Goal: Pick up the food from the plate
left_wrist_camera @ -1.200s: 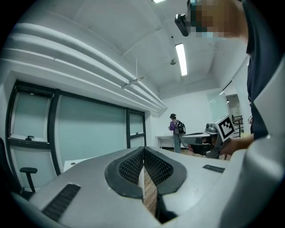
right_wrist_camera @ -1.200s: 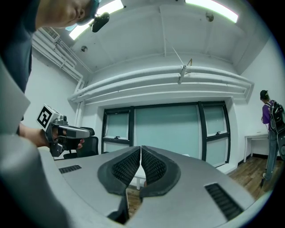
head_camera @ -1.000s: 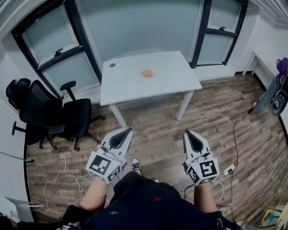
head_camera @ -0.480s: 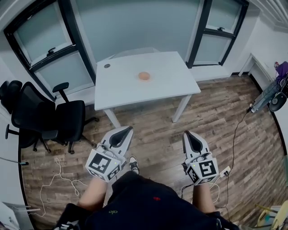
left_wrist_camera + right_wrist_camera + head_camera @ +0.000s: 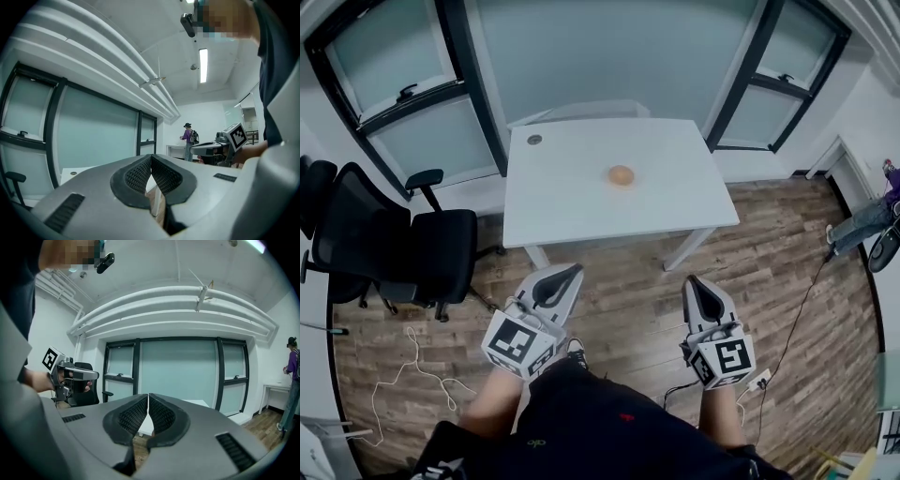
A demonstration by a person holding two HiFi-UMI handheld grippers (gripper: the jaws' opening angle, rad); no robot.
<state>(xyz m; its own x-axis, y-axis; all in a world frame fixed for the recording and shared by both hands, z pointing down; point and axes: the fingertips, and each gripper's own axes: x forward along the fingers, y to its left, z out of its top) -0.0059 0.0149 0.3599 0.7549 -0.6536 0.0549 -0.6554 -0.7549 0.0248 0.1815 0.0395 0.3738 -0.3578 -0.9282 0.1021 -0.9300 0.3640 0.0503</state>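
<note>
A small orange-brown piece of food point(image 5: 621, 174) lies near the middle of a white table point(image 5: 572, 197) at the far side of the room; I cannot make out a plate under it. My left gripper point(image 5: 574, 270) and right gripper point(image 5: 690, 279) hang over the wooden floor, well short of the table's near edge. Both have their jaws closed tip to tip with nothing between them. In the left gripper view the left gripper point(image 5: 151, 157) points up toward the windows, and the right gripper point(image 5: 148, 396) does the same in its own view.
A black office chair point(image 5: 403, 246) stands left of the table, with another at the far left edge. Cables point(image 5: 412, 370) trail on the floor at left and right. Dark-framed windows point(image 5: 403, 112) line the back wall. A person in purple point(image 5: 188, 138) stands by a far desk.
The table and food have shifted in the head view, first slightly left, then right and closer. Both grippers stay shut in nearly the same place.
</note>
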